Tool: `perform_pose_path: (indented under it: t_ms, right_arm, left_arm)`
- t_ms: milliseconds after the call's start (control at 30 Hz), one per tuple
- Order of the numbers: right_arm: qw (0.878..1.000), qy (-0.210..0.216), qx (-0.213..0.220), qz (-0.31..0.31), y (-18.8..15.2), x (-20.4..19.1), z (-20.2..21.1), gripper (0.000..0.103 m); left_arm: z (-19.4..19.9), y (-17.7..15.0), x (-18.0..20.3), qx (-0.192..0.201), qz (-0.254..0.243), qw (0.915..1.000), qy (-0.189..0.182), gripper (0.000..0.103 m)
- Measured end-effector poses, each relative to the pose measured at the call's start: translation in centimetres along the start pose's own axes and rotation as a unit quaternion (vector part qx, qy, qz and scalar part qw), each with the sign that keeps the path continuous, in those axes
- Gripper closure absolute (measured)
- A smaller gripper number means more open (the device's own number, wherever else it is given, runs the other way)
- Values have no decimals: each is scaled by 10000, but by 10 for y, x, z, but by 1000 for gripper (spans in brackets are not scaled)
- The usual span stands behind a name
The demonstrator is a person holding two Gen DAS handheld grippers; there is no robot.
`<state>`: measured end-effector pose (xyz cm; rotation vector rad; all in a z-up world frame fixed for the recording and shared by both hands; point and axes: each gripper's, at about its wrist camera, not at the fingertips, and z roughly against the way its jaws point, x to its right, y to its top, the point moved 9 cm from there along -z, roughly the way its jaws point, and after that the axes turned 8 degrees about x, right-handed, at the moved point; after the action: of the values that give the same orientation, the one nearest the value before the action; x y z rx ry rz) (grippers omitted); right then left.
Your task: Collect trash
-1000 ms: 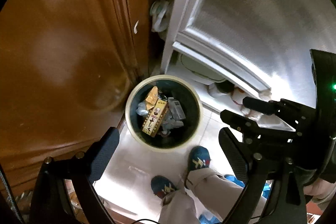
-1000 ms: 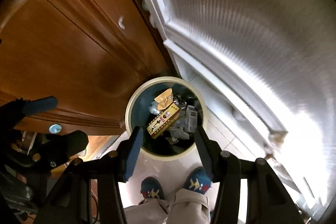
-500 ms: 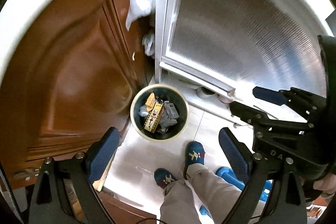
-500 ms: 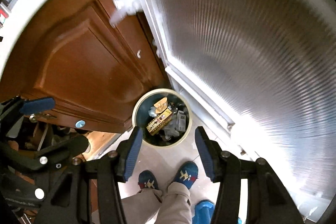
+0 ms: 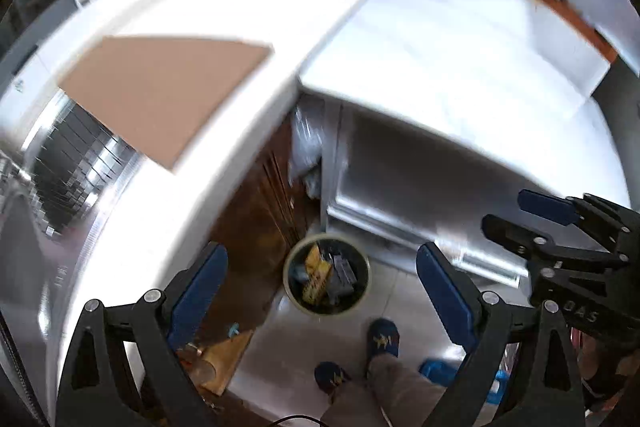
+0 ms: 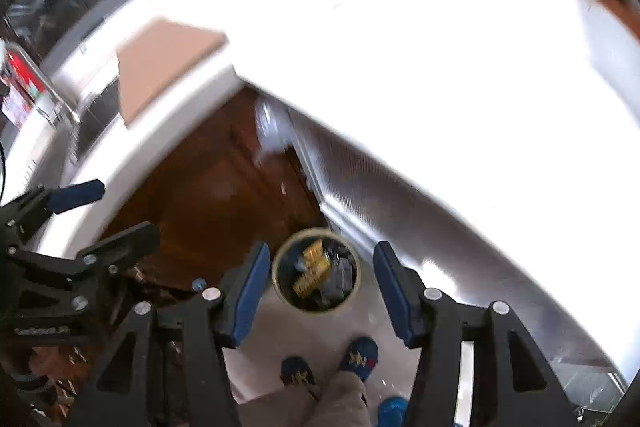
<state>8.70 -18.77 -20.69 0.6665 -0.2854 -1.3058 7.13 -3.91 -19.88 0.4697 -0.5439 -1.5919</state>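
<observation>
A round cream-rimmed trash bin (image 5: 362,281) stands on the tiled floor far below, between a brown cabinet and a white appliance. It holds a yellow carton (image 5: 316,277) and grey wrappers. It also shows in the right wrist view (image 6: 280,281). My left gripper (image 5: 320,291) is open and empty, high above the bin. My right gripper (image 6: 318,297) is open and empty, also high above it. Each gripper appears at the edge of the other's view.
A white countertop (image 5: 248,27) with a tan board (image 5: 160,87) lies ahead. A white ribbed appliance (image 5: 460,67) stands to the right. The brown cabinet door (image 6: 208,195) is below the counter. The person's blue slippers (image 5: 382,337) are by the bin.
Both grippers have risen well above the bin, which now looks much smaller. The countertop and board have come into view. Both grippers stay open.
</observation>
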Motion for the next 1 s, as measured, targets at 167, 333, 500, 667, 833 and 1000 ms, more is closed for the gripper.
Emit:
perform_pose_path:
  t_ms: [167, 333, 500, 667, 833, 1000]
  right_arm:
    - [9988, -34, 495, -28, 43, -10, 46, 48]
    - [9966, -117, 803, -129, 69, -17, 76, 48]
    - [9935, -178, 1117, -147, 79, -30, 101, 48]
    - [9912, -212, 1303, -134, 84, -34, 123, 48]
    - [9893, -266, 1429, -103, 85, -37, 133, 48]
    - [9877, -319, 1534, -12, 85, -43, 139, 48]
  left_arm:
    - [39, 35, -3, 383, 140, 9992, 28, 9]
    - [64, 59, -5, 610, 216, 9977, 209, 9]
    - [96, 74, -10, 970, 352, 9940, 362, 9]
    - [116, 80, -13, 1207, 416, 9908, 452, 9]
    - [120, 76, -13, 1171, 401, 9913, 459, 9]
    - [121, 75, -14, 1212, 415, 9906, 474, 9]
